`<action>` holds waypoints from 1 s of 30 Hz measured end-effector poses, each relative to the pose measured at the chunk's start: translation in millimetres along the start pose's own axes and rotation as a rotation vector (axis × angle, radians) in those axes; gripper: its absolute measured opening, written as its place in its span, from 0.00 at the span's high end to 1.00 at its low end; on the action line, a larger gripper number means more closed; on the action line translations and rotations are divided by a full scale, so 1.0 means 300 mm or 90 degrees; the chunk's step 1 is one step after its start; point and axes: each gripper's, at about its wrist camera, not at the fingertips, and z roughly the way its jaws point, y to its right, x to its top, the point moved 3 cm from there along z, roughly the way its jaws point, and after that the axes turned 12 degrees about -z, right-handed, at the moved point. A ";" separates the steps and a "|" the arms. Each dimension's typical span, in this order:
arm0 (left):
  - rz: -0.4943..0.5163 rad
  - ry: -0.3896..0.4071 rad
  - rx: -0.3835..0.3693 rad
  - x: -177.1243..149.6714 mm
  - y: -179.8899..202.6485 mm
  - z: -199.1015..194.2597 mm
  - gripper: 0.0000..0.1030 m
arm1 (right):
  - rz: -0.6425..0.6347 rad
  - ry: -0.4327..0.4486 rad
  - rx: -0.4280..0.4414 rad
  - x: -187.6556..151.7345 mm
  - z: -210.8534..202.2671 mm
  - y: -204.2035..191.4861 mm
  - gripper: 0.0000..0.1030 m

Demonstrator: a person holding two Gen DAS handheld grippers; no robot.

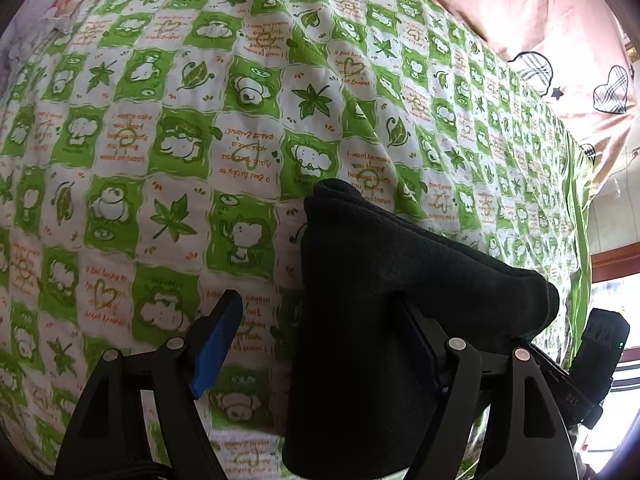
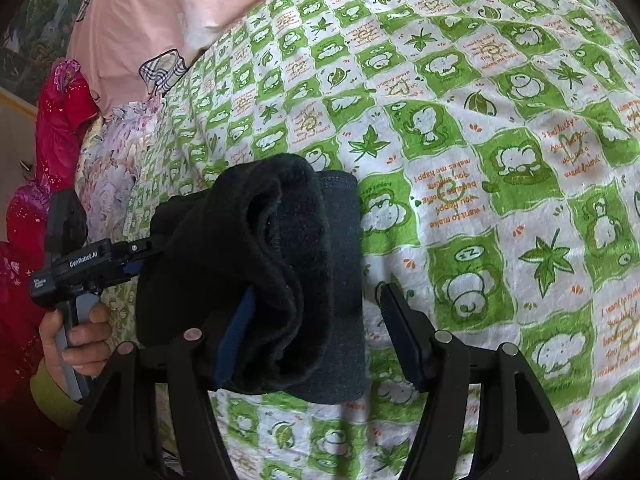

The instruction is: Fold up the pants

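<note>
The black pants [image 1: 372, 320] are folded into a thick bundle and hang above the green-and-white patterned bedsheet [image 1: 200, 140]. In the left wrist view my left gripper [image 1: 320, 340] stands open, and the bundle drapes over its right finger [image 1: 424, 344]. In the right wrist view the same bundle [image 2: 264, 280] drapes over the left finger [image 2: 236, 336] of my open right gripper [image 2: 316, 332]. The other hand-held gripper [image 2: 92, 264] shows at the left, its tip hidden in the cloth.
A pink quilt with heart prints [image 1: 560, 40] lies at the head of the bed; it also shows in the right wrist view [image 2: 140, 20]. A floral pillow [image 2: 116, 160] and red fabric [image 2: 60, 120] lie at the bed's left side. A wooden sill [image 1: 612, 264] runs by the bed's edge.
</note>
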 end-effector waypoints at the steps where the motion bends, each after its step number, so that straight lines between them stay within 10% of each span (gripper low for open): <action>1: 0.000 0.001 0.000 -0.007 -0.003 -0.015 0.25 | 0.000 0.000 0.001 0.001 -0.003 -0.002 0.37; 13: -0.005 -0.020 -0.013 -0.102 -0.019 -0.027 0.25 | 0.008 -0.015 0.018 -0.004 0.032 -0.014 0.37; 30: 0.014 0.004 -0.081 -0.115 0.028 -0.093 0.75 | -0.055 0.026 0.061 0.044 -0.054 -0.117 0.60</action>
